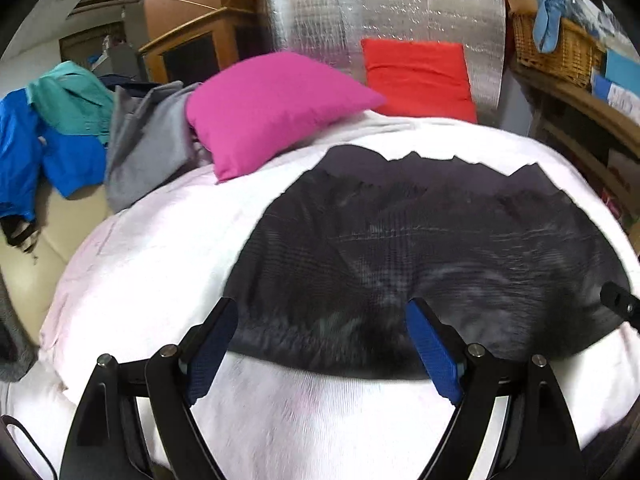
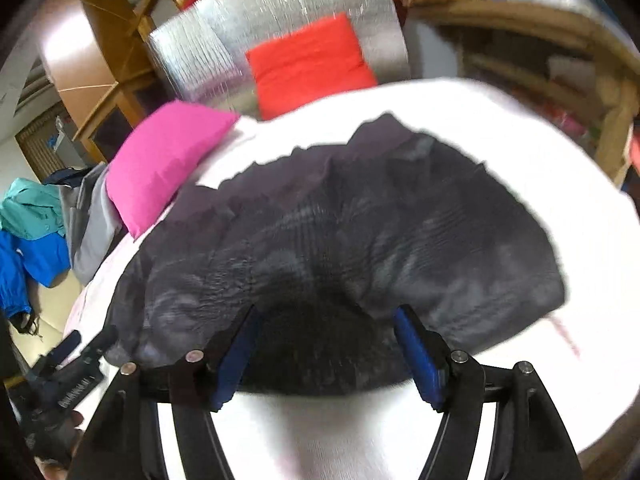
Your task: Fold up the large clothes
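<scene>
A dark grey garment [image 1: 420, 240] lies flattened on a white sheet [image 1: 160, 272], its far edge jagged and its near edge rounded. My left gripper [image 1: 322, 336] hovers over that near edge at the garment's left end, open, with its blue pads [image 1: 212, 348] wide apart and nothing pressed between them. In the right wrist view the same garment [image 2: 360, 232] looks more rumpled. My right gripper [image 2: 326, 344] is open above its near edge, and the cloth lies loose beneath the blue pads [image 2: 418, 356]. The left gripper's body [image 2: 72, 364] shows at the lower left, held by a hand.
A pink cushion [image 1: 272, 108] and a red cushion [image 1: 416, 76] sit at the back against a silver foil sheet [image 1: 360, 16]. Grey [image 1: 148, 144], teal and blue clothes [image 1: 52, 148] are piled at the left on a cream seat. A wicker basket [image 1: 556, 44] and wooden shelves stand at the right.
</scene>
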The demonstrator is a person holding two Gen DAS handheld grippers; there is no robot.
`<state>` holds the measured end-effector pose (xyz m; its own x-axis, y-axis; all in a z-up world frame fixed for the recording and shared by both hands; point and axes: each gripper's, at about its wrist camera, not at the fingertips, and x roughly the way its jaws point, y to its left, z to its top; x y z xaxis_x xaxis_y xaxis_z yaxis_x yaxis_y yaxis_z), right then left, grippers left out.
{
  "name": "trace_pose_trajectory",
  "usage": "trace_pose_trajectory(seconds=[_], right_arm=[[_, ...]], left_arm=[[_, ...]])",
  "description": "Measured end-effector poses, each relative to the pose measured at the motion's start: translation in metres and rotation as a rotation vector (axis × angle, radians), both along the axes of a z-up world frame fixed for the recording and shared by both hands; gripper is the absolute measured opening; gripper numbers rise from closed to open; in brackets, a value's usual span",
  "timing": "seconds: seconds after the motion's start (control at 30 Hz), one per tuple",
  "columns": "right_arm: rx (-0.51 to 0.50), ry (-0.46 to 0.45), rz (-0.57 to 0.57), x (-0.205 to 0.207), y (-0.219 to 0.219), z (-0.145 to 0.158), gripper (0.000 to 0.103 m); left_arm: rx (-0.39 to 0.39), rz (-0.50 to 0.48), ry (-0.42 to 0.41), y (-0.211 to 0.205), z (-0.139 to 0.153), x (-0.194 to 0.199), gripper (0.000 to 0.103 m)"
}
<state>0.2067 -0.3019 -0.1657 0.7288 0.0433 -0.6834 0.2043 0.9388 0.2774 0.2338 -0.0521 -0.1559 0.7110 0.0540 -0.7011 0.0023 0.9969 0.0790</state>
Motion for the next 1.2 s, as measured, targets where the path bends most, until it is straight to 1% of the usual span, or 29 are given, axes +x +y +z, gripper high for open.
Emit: trace_pose_trajectory(seconds=[0.07, 0.1, 0.17, 0.2, 0.23, 0.27, 0.3, 0.4, 0.43, 0.5, 0.53, 0.63, 0.73, 0.83, 0.93, 1.1, 1.2], right_arm=[[-0.060, -0.018, -0.011, -0.020, 0.005, 0.015, 0.075], [-0.082, -0.025, -0.008, -0.028, 0.007, 0.021, 0.075], [-0.148, -0.056, -0.014, -0.052, 0.013, 0.045, 0.075], [-0.165, -0.075, -0.016, -0.061, 0.015, 0.054, 0.075], [-0.186, -0.110, -0.014, -0.076, 0.017, 0.070, 0.077], [-0.198, -0.134, -0.013, -0.087, 0.020, 0.082, 0.078], [-0.211, -0.163, -0.016, -0.098, 0.022, 0.095, 0.078], [-0.249, -0.230, -0.020, -0.126, 0.030, 0.124, 0.082], [-0.259, -0.248, -0.021, -0.137, 0.033, 0.134, 0.083], [-0.261, -0.271, -0.022, -0.155, 0.038, 0.147, 0.083], [-0.262, -0.278, -0.023, -0.164, 0.041, 0.153, 0.083], [-0.273, -0.287, -0.023, -0.184, 0.049, 0.165, 0.083], [-0.260, -0.297, -0.035, -0.201, 0.054, 0.176, 0.083], [-0.257, -0.305, -0.046, -0.214, 0.061, 0.183, 0.083], [-0.271, -0.293, -0.042, -0.218, 0.069, 0.184, 0.083], [-0.266, -0.275, -0.033, -0.224, 0.078, 0.182, 0.083], [-0.263, -0.288, -0.033, -0.231, 0.080, 0.186, 0.083]], left_arm=[[0.004, 0.021, -0.029, 0.003, 0.023, -0.018, 0.086], [0.016, 0.041, -0.066, 0.004, 0.037, -0.030, 0.086], [0.036, 0.056, -0.153, 0.005, 0.064, -0.054, 0.086], [0.044, 0.062, -0.205, 0.005, 0.080, -0.068, 0.086], [0.047, 0.066, -0.250, 0.005, 0.095, -0.083, 0.087], [0.042, 0.067, -0.280, 0.005, 0.106, -0.095, 0.089], [0.028, 0.064, -0.314, 0.006, 0.119, -0.109, 0.093], [-0.011, 0.051, -0.420, 0.010, 0.150, -0.152, 0.094], [-0.012, 0.053, -0.456, 0.012, 0.159, -0.168, 0.096], [-0.010, 0.048, -0.500, 0.014, 0.173, -0.188, 0.103], [-0.010, 0.033, -0.521, 0.015, 0.181, -0.203, 0.103], [0.007, 0.005, -0.541, 0.016, 0.196, -0.231, 0.103], [0.031, -0.014, -0.548, 0.016, 0.204, -0.248, 0.103], [0.012, -0.042, -0.538, 0.018, 0.213, -0.264, 0.103], [0.004, -0.021, -0.550, 0.022, 0.221, -0.274, 0.103], [-0.011, -0.001, -0.566, 0.028, 0.229, -0.287, 0.103], [-0.007, 0.004, -0.562, 0.030, 0.230, -0.289, 0.103]])
